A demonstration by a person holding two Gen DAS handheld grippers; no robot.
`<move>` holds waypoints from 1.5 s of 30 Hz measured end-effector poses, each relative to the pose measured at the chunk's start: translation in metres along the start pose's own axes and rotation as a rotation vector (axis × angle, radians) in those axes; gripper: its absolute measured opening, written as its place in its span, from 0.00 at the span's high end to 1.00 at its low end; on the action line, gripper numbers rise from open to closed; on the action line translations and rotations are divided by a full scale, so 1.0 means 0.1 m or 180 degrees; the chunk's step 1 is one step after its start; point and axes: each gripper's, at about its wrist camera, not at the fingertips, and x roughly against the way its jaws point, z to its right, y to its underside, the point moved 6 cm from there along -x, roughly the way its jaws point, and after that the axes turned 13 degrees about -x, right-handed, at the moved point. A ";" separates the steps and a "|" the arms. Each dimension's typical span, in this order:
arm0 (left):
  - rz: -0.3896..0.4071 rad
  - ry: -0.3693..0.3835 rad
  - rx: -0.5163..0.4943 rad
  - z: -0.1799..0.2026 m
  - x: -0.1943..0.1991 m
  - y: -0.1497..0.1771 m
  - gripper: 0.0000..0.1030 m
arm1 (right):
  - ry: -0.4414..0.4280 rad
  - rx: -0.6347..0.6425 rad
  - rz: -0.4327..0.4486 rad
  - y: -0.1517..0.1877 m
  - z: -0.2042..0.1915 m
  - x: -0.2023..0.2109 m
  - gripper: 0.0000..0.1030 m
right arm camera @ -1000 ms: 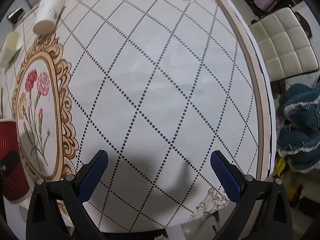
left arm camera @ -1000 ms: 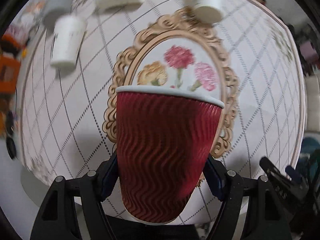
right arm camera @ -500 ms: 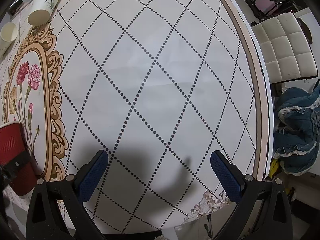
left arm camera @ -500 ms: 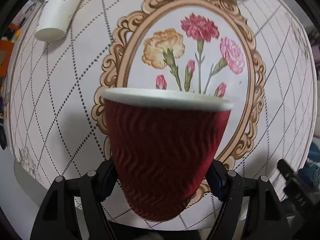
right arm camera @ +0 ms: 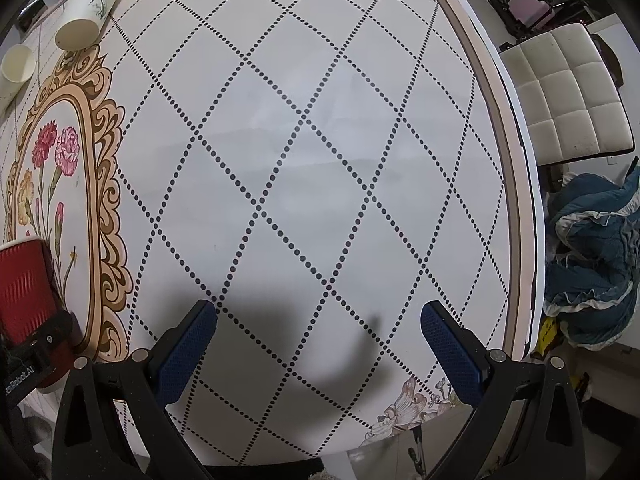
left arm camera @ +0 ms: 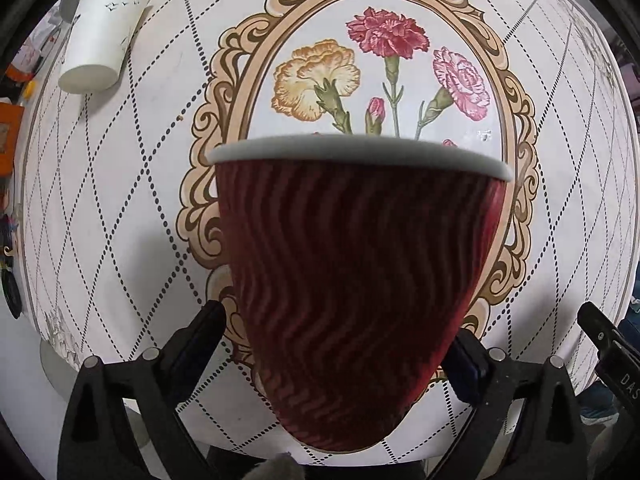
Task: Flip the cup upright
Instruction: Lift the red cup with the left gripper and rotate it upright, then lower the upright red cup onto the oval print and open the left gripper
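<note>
The left hand-held gripper (left arm camera: 336,344) pinched the red cup (left arm camera: 356,280) by its narrow bottom part, one blue pad on each side. The wide white rim pointed toward 12 o'clock in the left wrist view, away from the camera. Holding it low down like that likely kept the open mouth free, so the cup could be stood on its base. The cup was over the counter (left arm camera: 132,208), in front of the flower picture (left arm camera: 380,76) printed on the cloth. I could not tell if its base touched the counter or hung just above it.

The right hand-held gripper (right arm camera: 320,344) was spread wide with nothing between its pads. It waited over a bare part of the counter (probably to stay out of the way).

The left view showed the grip up close, but the cup hid what was under it. The right view showed the same cup from the side at 9 o'clock, with the black left tool across it. Only the right view showed the padded chair (right arm camera: 568,92) at 2 o'clock and the blue cloth heap (right arm camera: 592,256) at 3 o'clock. Both views showed a white cup (left arm camera: 102,32) lying on its side.
</note>
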 end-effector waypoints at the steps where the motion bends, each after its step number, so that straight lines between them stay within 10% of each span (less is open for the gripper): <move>1: 0.0004 0.0004 0.0002 0.00 0.01 0.01 0.03 | -0.0005 0.0000 -0.0001 0.01 0.01 0.00 0.00; 20: 0.0560 -0.0178 -0.0174 -0.02 0.99 0.55 0.03 | -0.0211 -0.0056 0.0138 0.10 -0.10 0.37 0.00; 31: 0.0946 -0.0518 -0.0247 -0.90 1.71 0.13 0.03 | -0.0398 -0.0060 0.0426 0.40 -0.56 1.14 0.00; 45: 0.0469 -0.0648 0.0076 -2.12 0.88 0.40 0.03 | -0.0284 0.0578 0.0313 0.70 -1.87 1.17 0.06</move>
